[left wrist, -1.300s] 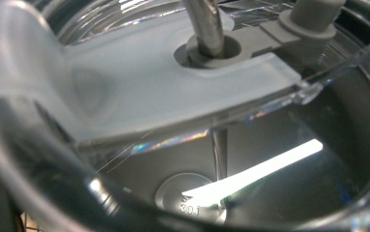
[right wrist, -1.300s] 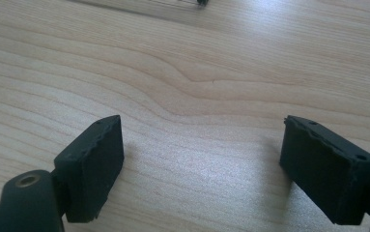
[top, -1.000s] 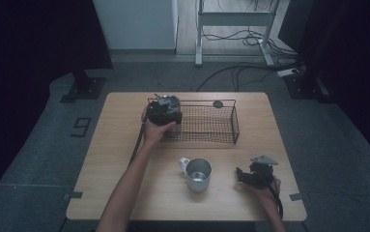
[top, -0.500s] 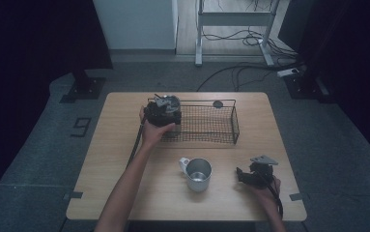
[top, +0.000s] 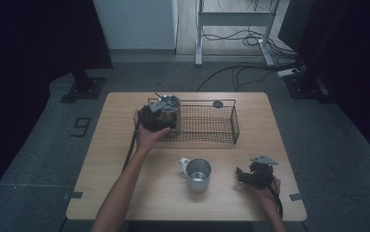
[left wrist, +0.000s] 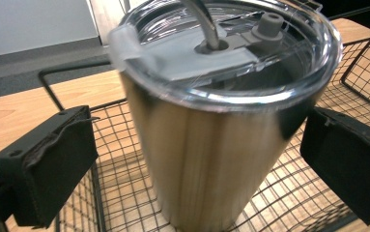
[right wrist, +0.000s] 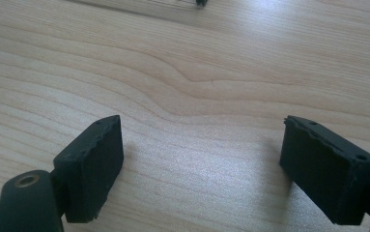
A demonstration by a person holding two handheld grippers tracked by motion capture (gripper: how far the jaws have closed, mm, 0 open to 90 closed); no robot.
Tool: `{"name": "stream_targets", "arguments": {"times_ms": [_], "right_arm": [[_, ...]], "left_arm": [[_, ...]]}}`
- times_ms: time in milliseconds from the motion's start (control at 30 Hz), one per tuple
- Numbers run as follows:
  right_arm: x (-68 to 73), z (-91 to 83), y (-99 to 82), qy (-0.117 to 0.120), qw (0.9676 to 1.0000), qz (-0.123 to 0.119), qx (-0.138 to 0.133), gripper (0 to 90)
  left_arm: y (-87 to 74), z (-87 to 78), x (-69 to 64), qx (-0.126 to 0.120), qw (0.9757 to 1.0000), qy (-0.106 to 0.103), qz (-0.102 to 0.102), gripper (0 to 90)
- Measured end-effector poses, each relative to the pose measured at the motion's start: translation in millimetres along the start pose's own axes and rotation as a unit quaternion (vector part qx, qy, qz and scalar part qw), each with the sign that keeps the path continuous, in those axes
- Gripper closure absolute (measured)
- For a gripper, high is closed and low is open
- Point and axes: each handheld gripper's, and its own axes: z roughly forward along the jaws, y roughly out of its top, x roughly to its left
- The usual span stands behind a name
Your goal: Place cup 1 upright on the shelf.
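Note:
A steel tumbler with a clear lid and a metal straw stands upright in the left end of a black wire basket. In the left gripper view the tumbler rises between my two black jaws. Both pads stand off its sides, with a gap on each side. My left gripper has just been opening and is open around the tumbler. My right gripper rests low over the table at the near right. It is open over bare wood with nothing between its jaws.
A steel mug with a handle stands on the wooden table, near the middle front. A small dark round thing lies behind the basket. The basket's wire floor spreads to the right of the tumbler.
My left gripper has drawn back a little from the basket's left end, toward the near left. The tumbler stays standing in the basket. The right hand has kept still.

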Motion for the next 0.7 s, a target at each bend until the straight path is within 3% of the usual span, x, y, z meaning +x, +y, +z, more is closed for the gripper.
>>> {"name": "stream_targets", "arguments": {"times_ms": [200, 367, 700], "right_arm": [[0.1, -0.4, -0.4, -0.004, 1.0, 0.003, 0.0, 15.0], [-0.1, -0.5, -0.3, -0.004, 1.0, 0.003, 0.001, 15.0], [0.0, -0.6, -0.3, -0.004, 1.0, 0.003, 0.001, 15.0]], "left_arm": [[-1.2, -11.4, 3.7, -0.012, 0.9999, 0.003, -0.004, 0.0], [1.1, -27.8, 6.3, -0.022, 0.9996, -0.012, -0.013, 0.1], [-4.0, -57.1, -2.9, -0.03, 0.9987, -0.041, 0.0, 0.9]]}}
